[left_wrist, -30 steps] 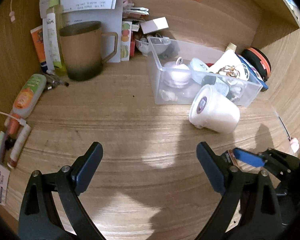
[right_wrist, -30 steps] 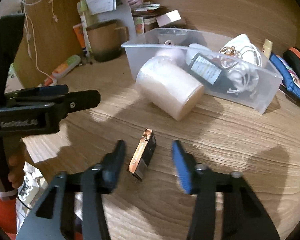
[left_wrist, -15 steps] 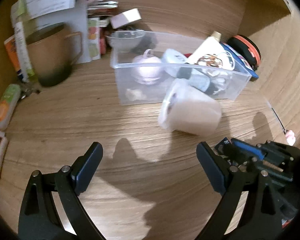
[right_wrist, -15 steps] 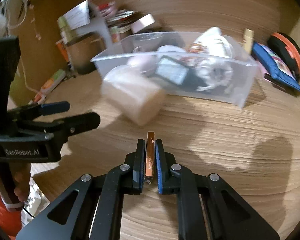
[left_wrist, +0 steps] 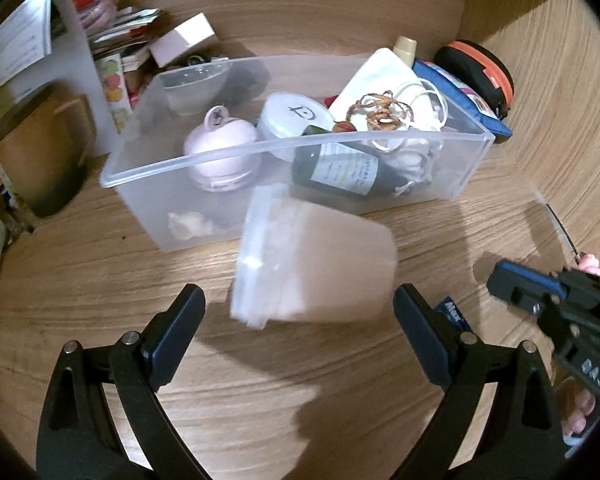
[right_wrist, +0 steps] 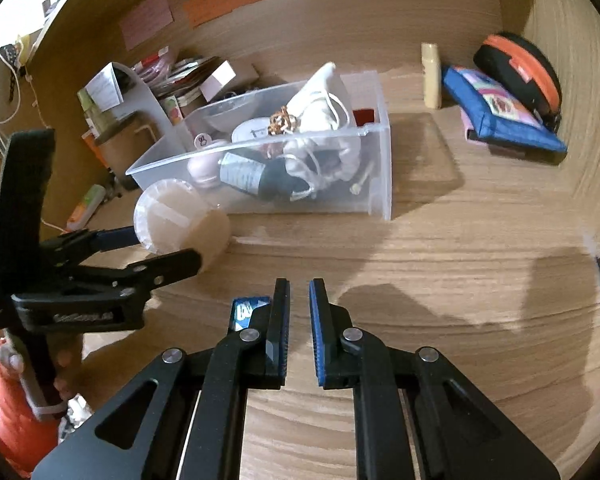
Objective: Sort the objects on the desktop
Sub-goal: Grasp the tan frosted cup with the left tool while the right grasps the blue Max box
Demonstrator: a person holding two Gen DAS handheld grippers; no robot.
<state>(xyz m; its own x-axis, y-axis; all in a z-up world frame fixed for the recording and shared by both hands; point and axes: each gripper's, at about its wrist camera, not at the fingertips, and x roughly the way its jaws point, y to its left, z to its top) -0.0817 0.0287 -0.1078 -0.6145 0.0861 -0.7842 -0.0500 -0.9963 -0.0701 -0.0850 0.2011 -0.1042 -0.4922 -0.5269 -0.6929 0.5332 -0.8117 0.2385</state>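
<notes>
Since a second ago, drawn in on the white tub with the left gripper: then well short of it, now close enough to take its near side in between the jaws. Pushed the mug out to the left rim of that view in doing so. With the right gripper, then spread either side of the blue packet, half a second ago clamped on it edge-on, now off it.

Left jaws wide open, pressing on nothing. Tub on its side and blurred, just before the front wall of the clear bin, near the middle of the tabletop. Right pad tip just beside the tub's base; contact not readable.

Right jaws drawn together to a narrow slit, with nothing to be seen in it. Packet just outside the left jaw, half hidden behind it; touching or not, cannot tell.

Open room: bare wood from the bin's right end out to the right edge, and all along the near edge. Crowded at the back right corner with a blue pouch and a black-and-orange case against the walls. Crowded at the back left corner too, with the mug and stacked papers.

Both grippers tipped down toward the tabletop, side by side. Left one's handle upright, wrapped low by fingers.
</notes>
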